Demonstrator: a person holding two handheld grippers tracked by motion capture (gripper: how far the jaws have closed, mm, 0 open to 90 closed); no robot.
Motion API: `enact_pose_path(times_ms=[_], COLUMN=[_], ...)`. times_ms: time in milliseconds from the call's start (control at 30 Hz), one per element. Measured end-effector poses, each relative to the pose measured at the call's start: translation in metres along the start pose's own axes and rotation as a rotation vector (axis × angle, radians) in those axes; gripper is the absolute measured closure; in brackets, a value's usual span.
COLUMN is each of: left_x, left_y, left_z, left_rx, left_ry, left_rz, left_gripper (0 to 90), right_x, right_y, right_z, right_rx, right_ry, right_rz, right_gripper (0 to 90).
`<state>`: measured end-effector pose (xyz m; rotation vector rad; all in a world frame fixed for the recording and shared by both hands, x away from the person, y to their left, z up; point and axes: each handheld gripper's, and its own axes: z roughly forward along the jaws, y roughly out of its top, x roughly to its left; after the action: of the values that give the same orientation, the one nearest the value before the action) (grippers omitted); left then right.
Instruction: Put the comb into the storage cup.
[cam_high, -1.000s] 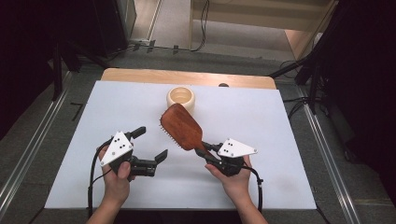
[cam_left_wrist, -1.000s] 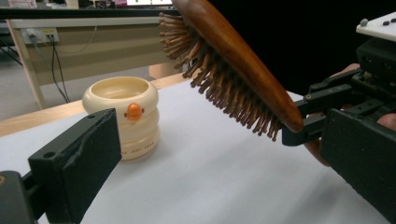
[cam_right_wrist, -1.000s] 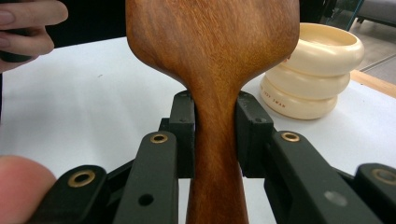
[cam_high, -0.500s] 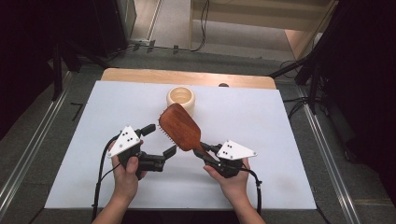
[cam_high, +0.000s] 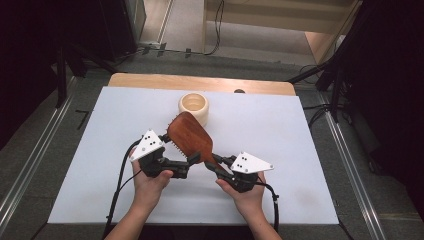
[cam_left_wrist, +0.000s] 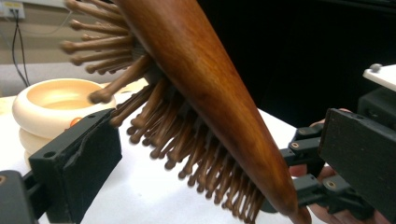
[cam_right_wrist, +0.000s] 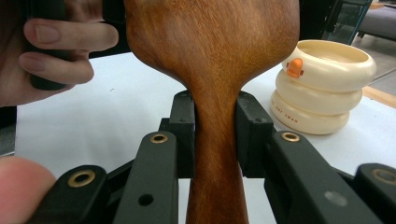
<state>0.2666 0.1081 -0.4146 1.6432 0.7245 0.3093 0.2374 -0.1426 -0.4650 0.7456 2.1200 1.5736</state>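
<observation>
A brown wooden hairbrush (cam_high: 190, 136) is held above the white table, head tilted up and to the left. My right gripper (cam_high: 216, 163) is shut on the hairbrush's handle (cam_right_wrist: 215, 154), both pads pressed against the wood. My left gripper (cam_high: 192, 160) is open, and the bristled side of the hairbrush (cam_left_wrist: 196, 93) lies between its two jaws, near the handle end; I cannot tell whether either jaw touches it. A cream stacked bowl (cam_high: 193, 107) with a small orange duck mark (cam_right_wrist: 294, 68) stands just behind the brush, and the cream bowl (cam_left_wrist: 60, 109) sits beyond my left jaw.
The white table sheet (cam_high: 310, 145) has bare room left and right of the hands. A wooden edge (cam_high: 150, 80) runs along the far side. Metal rails (cam_high: 30, 165) flank the table, and cables lie on the floor behind.
My left gripper has moved right, from beside the brush to around its bristled head. The right gripper has stayed shut on the handle, with the brush tilted slightly more upright.
</observation>
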Motion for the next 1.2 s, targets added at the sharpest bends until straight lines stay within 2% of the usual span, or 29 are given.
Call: enact_pose_path(times_ms=[167,267,500,533,600,733,933,1033,1200], left_x=[-0.002,-0.001,0.001,0.001,0.003,0.005,0.006,0.007,0.007], left_y=[0.002,0.003,0.003,0.003,0.003,0.003,0.003,0.004,0.005], left_z=[0.004,0.006,0.009,0.009,0.01,0.009,0.011,0.012,0.013], left_rx=[-0.008,-0.014,-0.013,-0.007,-0.008,0.0,0.018,0.026,0.036], left_ry=[0.013,0.034,0.032,0.037,0.035,0.009,-0.061,-0.083,-0.108], left_rz=[-0.021,-0.053,-0.093,-0.093,-0.122,-0.136,-0.151,-0.16,-0.143], left_gripper=[7.1,13.5,18.1,21.6,29.4,35.2,44.7,48.7,53.3], right_x=[0.003,0.004,0.009,0.01,0.011,0.012,0.01,0.01,0.008], right_y=[0.001,0.001,0.002,0.002,0.001,0.0,-0.002,-0.003,-0.003], right_z=[0.0,0.001,0.002,0.003,0.004,0.006,0.009,0.01,0.012], right_rx=[-0.007,-0.009,-0.016,-0.017,-0.015,-0.016,-0.015,-0.008,0.01], right_ry=[0.002,0.002,0.004,0.006,0.011,0.007,0.012,0.01,0.027], right_rz=[-0.003,-0.002,-0.006,-0.01,-0.009,-0.001,0.015,0.025,0.047], right_gripper=[69.5,69.5,69.5,69.5,69.5,69.5,69.6,69.6,67.3])
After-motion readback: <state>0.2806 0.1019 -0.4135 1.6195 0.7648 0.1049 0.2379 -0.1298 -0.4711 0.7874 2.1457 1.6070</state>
